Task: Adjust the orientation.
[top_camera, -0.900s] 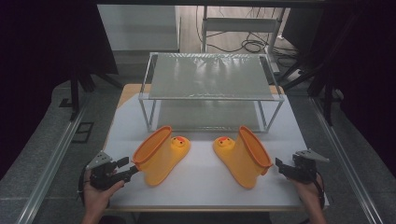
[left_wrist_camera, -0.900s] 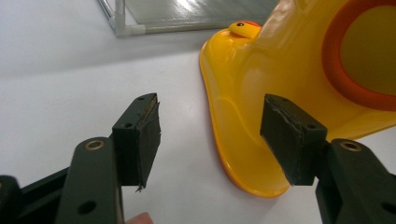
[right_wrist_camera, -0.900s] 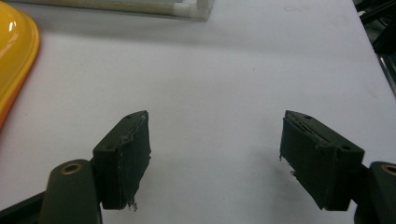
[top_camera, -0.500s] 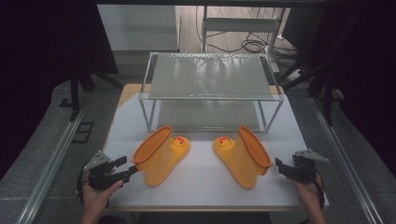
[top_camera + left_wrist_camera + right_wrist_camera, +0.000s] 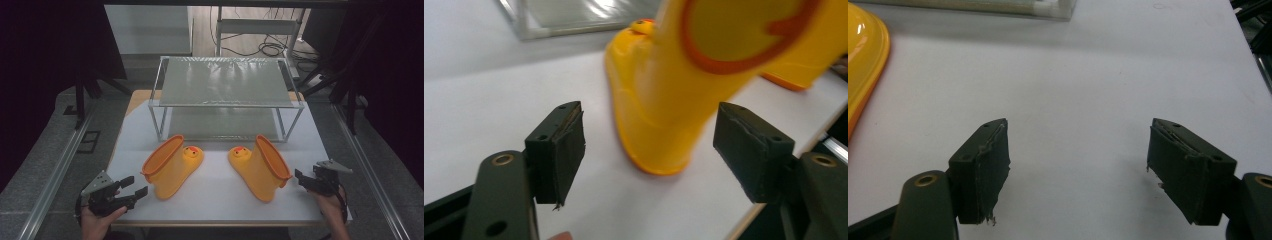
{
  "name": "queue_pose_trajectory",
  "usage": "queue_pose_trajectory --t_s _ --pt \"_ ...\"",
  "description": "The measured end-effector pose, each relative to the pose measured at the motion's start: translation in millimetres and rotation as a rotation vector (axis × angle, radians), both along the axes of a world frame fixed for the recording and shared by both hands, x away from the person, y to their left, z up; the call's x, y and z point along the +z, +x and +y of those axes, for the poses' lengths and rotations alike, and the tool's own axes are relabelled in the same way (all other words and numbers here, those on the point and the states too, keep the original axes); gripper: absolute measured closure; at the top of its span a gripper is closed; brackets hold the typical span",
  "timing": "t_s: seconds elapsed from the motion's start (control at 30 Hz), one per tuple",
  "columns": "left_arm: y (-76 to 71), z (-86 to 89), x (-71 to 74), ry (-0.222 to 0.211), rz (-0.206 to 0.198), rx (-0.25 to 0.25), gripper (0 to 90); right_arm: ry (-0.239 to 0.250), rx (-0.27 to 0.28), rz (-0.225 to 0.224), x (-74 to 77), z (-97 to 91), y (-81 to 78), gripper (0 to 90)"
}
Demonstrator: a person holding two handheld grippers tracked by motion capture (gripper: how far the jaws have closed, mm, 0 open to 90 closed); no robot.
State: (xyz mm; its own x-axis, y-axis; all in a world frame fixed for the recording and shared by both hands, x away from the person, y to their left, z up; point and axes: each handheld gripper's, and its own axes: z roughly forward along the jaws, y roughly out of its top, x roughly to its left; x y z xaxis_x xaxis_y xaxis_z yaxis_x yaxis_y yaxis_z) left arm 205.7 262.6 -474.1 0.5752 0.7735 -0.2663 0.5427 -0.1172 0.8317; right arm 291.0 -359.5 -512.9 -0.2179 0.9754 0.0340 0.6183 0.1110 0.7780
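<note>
On the white table [image 5: 215, 197], two yellow rubber boots lie on their sides near the middle, toes pointing at each other, just in front of a metal shelf rack [image 5: 225, 95] at the far side. At the near left corner, the left gripper [image 5: 134, 192] has its jaws released and wide apart, aimed at the left boot [image 5: 170, 167], close to its sole but not touching it. At the near right edge, the right gripper [image 5: 299, 179] has its jaws spread wide over bare tabletop, just beside the right boot [image 5: 260, 167], grasping nothing.
</note>
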Motion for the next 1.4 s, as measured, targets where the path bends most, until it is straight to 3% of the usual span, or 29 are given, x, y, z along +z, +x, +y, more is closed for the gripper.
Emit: queue_pose_trajectory --t_s 0.1,0.3,0.53,0.67,0.77,0.9,0.97,1.13,1.2,1.23,1.27,1.3,1.4 --pt "-5.9 -9.6 3.0 -0.002 -0.006 -0.055 25.6 0.003 0.0 0.003 -0.5 -0.7 0.7 24.7" --pt "-8.3 -24.5 5.9 0.004 -0.01 -0.088 23.1 0.007 -0.004 0.002 -0.4 -1.5 0.9 24.7" --pt "-1.1 -42.9 10.9 0.033 -0.04 -0.076 21.3 0.003 -0.001 0.008 -0.4 -1.3 1.1 24.7" --pt "7.7 -49.5 10.2 0.055 -0.051 -0.039 21.3 0.005 -0.003 0.011 -0.8 -1.5 1.7 24.7" --pt "20.0 -53.3 7.8 0.05 -0.057 -0.001 22.4 0.002 -0.003 0.011 -0.9 -1.0 1.8 24.7" --pt "27.6 -59.1 6.7 0.036 -0.062 -0.01 23.1 0.001 -0.003 0.012 -1.0 -1.1 1.8 24.7" --pt "30.5 -62.4 7.7 0.021 -0.073 -0.017 26.6 0.002 -0.005 0.014 -1.0 -1.3 2.0 24.7" --pt "34.8 -67.4 11.1 0.03 -0.096 -0.007 35.3 0.001 -0.009 0.016 -1.0 -1.3 2.2 24.7" --pt "35.2 -65.4 10.7 0.017 -0.094 0.018 51.3 0.0 -0.01 0.015 -1.1 -1.1 2.0 24.9" --pt "35.4 -64.4 10.0 0.016 -0.096 0.026 51.3 -0.002 -0.01 0.014 -1.0 -1.1 2.0 25.0" --pt "35.4 -63.5 9.3 0.017 -0.098 0.032 58.4 -0.003 -0.012 0.013 -1.2 -0.8 2.0 25.0" --pt "35.2 -63.1 8.6 0.018 -0.101 0.038 58.4 -0.003 -0.012 0.013 -1.2 -0.8 2.0 25.0" --pt "34.2 -64.4 7.6 0.03 -0.13 0.046 71.0 -0.006 -0.015 0.017 -1.2 -0.9 2.2 25.2"
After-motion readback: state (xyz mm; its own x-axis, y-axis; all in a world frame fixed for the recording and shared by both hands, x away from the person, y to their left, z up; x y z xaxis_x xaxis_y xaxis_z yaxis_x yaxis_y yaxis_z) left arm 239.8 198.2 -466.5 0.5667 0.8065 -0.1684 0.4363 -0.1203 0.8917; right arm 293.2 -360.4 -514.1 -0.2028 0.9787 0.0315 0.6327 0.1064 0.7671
